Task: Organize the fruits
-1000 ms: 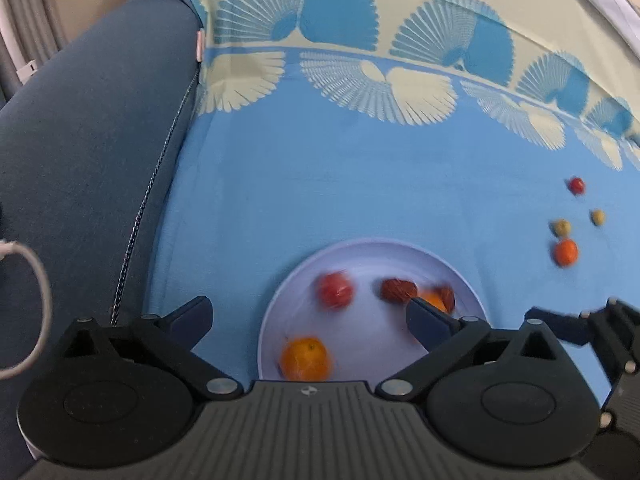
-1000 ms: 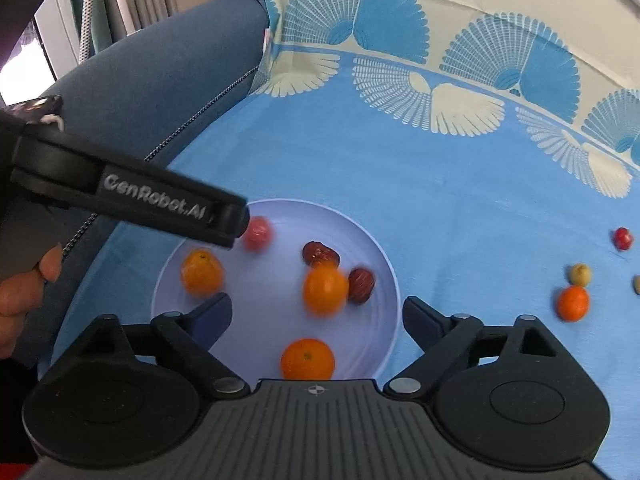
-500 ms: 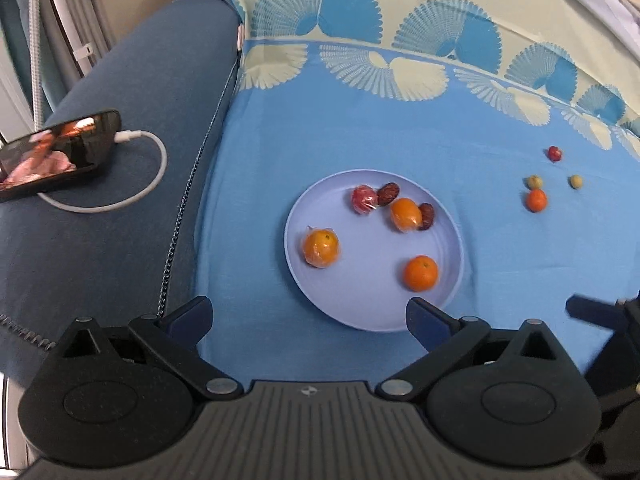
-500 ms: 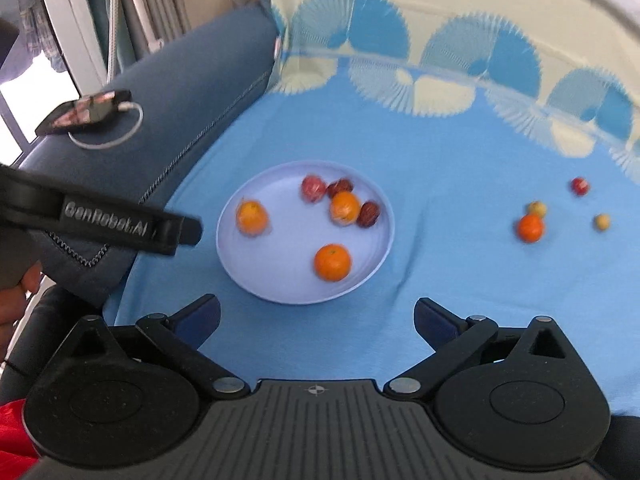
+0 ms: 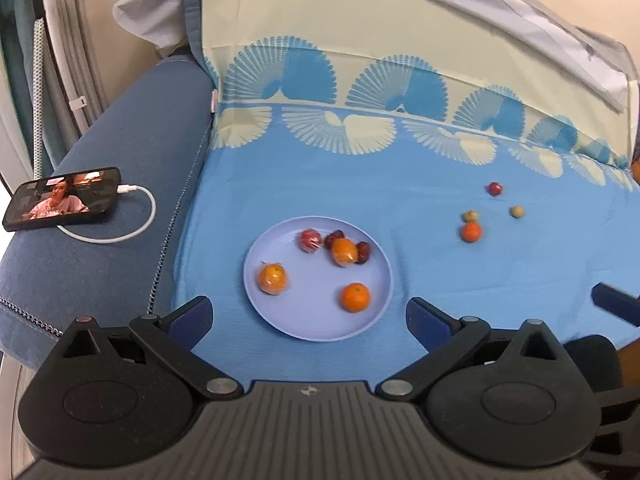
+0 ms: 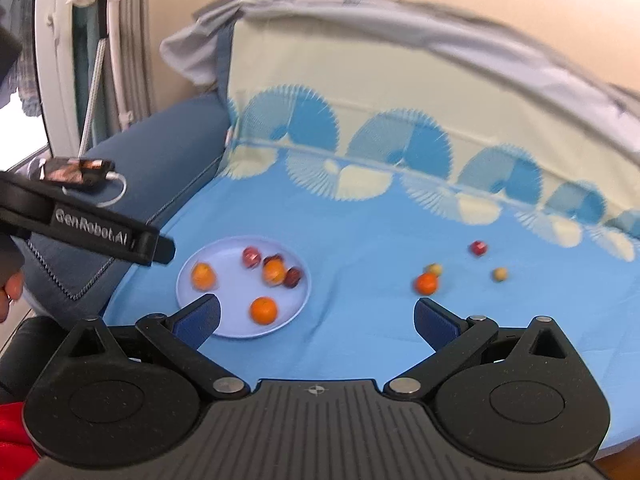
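Note:
A pale blue plate (image 5: 304, 320) lies on the blue cloth and holds three oranges, a red fruit and two dark red dates; it also shows in the right wrist view (image 6: 236, 328). To its right on the cloth lie a small orange (image 5: 471, 232), two yellow-green fruits (image 5: 516, 211) and a red fruit (image 5: 495, 189); the orange shows in the right wrist view too (image 6: 426, 283). My left gripper (image 5: 309, 316) is open and empty, held back above the plate's near rim. My right gripper (image 6: 317, 317) is open and empty, right of the plate.
A phone (image 5: 62, 198) with a white cable lies on the dark blue sofa arm at the left. The patterned cloth climbs the sofa back (image 5: 360, 52). The left gripper's arm (image 6: 88, 228) crosses the right wrist view at the left.
Both grippers have pulled up and back from the plate, so plate and fruits look smaller and farther. The fruits on the plate have settled; both grippers stay open.

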### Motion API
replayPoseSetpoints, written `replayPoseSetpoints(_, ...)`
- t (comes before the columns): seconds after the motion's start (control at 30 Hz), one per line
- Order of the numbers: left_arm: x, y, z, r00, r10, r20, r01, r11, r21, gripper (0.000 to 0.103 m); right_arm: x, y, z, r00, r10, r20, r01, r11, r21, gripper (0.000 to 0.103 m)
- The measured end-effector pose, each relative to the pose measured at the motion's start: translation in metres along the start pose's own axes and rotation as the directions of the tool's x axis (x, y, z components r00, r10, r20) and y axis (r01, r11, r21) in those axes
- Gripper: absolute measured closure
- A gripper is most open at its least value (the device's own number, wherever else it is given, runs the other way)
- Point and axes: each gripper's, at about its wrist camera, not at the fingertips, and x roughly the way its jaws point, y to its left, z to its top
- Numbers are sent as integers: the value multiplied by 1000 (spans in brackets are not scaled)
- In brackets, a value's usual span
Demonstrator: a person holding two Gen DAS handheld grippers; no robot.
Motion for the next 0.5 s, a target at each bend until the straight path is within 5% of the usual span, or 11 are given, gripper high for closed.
replayPoseSetpoints(0.5,-18,-43,0,999,-31,39,27,995,96,0,-49,-32,-20,987,-100,127,90,993,77,1)
